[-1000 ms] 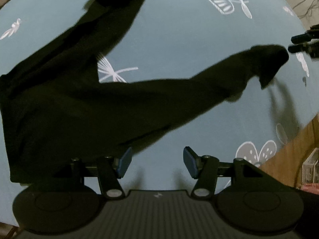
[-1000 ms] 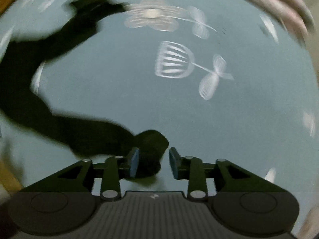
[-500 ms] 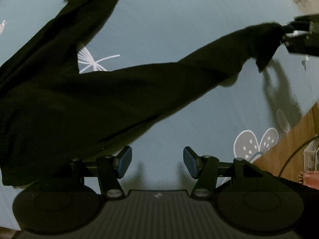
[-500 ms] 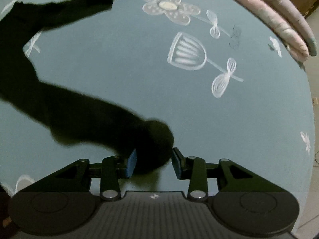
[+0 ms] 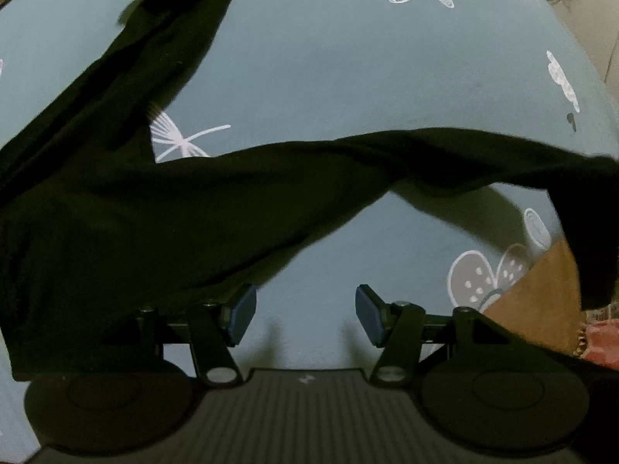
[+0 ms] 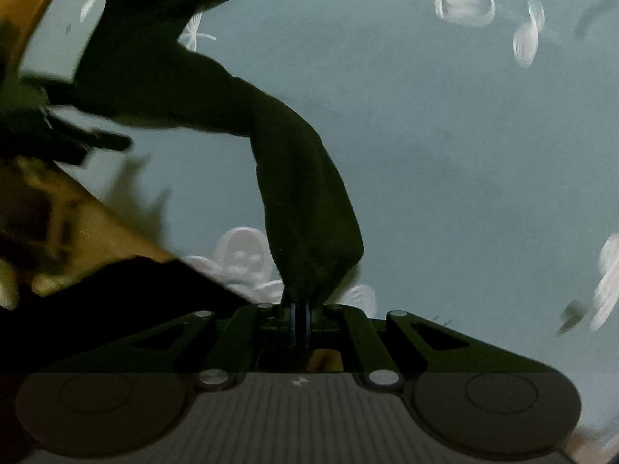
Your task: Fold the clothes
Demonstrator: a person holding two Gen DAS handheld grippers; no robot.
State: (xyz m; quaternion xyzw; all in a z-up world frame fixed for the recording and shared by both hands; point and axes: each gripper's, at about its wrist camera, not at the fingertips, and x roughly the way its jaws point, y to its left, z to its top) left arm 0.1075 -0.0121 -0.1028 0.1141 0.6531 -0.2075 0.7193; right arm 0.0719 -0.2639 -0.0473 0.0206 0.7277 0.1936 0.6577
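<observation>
The blue-grey sheet (image 5: 348, 77) with white floral prints covered the whole working surface, and most of it lay bare toward the far and right sides, giving open room there. Its near right edge ended against a brown wooden surface (image 5: 541, 290), beside which something red (image 5: 603, 344) showed, too cut off to identify. The black garment (image 5: 135, 212) lay spread over the left part of the sheet, one sleeve (image 5: 166, 38) reaching to the far edge and the other sleeve (image 6: 305, 201) lifted off the sheet. No readable writing appeared on any item. The left gripper (image 5: 305, 313) sat low at the garment's near edge, jaws wide apart and holding nothing. The right gripper (image 6: 300, 324) had its jaws closed tight on the lifted sleeve's cuff.
</observation>
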